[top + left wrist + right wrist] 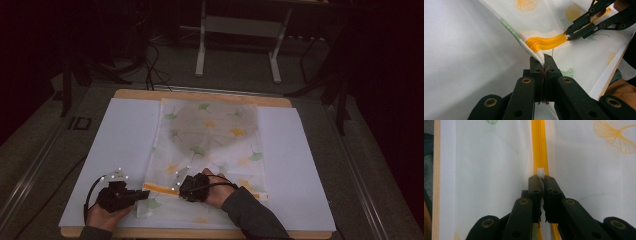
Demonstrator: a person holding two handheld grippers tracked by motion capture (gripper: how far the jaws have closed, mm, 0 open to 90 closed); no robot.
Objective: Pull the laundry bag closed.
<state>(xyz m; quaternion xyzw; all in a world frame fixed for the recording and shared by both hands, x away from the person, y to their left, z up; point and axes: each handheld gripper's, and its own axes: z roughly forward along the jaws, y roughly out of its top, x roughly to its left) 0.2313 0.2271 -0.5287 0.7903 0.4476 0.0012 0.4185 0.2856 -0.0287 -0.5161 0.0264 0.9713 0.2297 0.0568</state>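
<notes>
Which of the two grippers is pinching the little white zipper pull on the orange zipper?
The right gripper: its jaws close on the white pull. The left gripper clamps the bag's corner.

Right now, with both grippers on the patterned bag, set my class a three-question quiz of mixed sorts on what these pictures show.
1. True or false: the left gripper is shut on the corner of the mesh bag.
2. What is the right gripper pinching? A) the white sheet B) the white zipper pull on the orange zipper C) the table's wooden edge
3. Fill the blank: the bag's printed leaves are orange and ____.

Key
1. True: its jaws are closed on the fabric corner by the end of the orange zipper.
2. B: the white zipper pull sits between the jaw tips.
3. green.
</notes>
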